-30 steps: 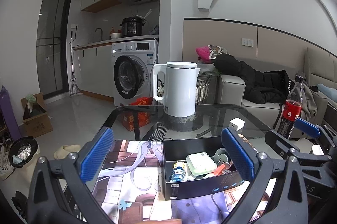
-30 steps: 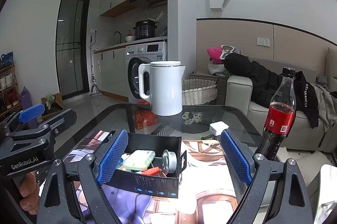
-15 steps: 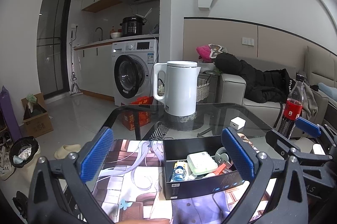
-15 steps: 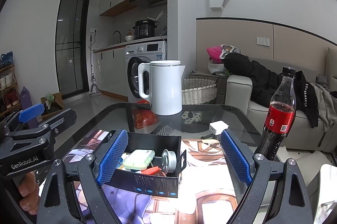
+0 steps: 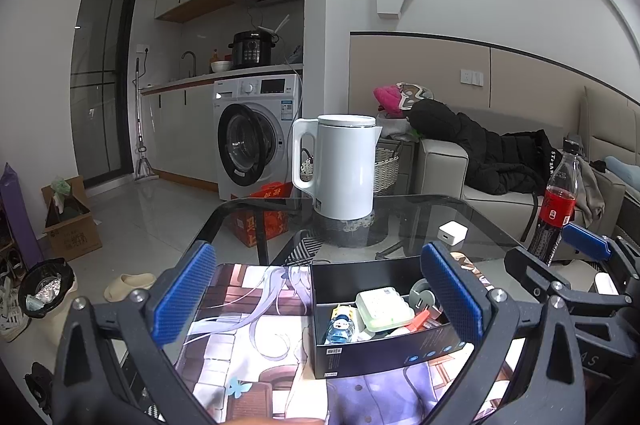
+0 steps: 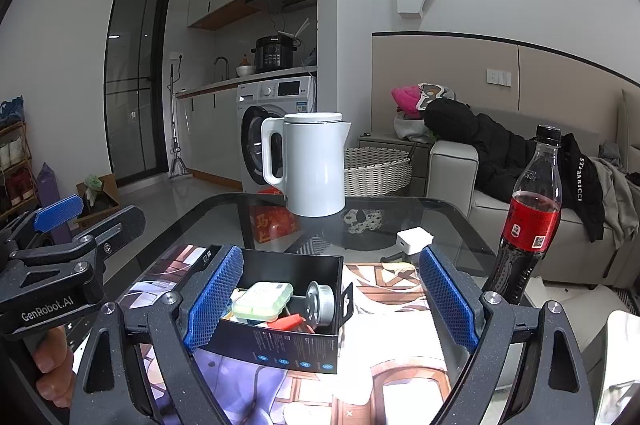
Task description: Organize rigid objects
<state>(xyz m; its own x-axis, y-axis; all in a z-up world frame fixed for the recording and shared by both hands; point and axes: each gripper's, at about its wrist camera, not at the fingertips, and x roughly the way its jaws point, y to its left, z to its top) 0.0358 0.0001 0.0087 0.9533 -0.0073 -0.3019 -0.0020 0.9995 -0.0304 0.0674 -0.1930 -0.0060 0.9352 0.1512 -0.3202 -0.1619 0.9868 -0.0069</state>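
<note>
Black box (image 6: 280,309) sitting on printed mat (image 6: 400,377), already holding pill case (image 6: 262,301), tin (image 6: 320,303), small bottle (image 5: 340,325). White charger (image 6: 414,237) lying loose at 1 o'clock of box. Left gripper (image 5: 320,299), right gripper (image 6: 332,299) both hanging spread, gripping nothing.

The desk (image 6: 448,221) is shiny dark glass. The black box (image 6: 296,345) looks like smooth cardboard. The white kettle (image 6: 316,165) is smooth plastic. The basket (image 6: 376,169) is woven and rough.

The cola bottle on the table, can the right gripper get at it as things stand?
Probably yes: the right gripper stands open and empty, and the cola bottle stands upright just off its right finger, with nothing between them.
</note>
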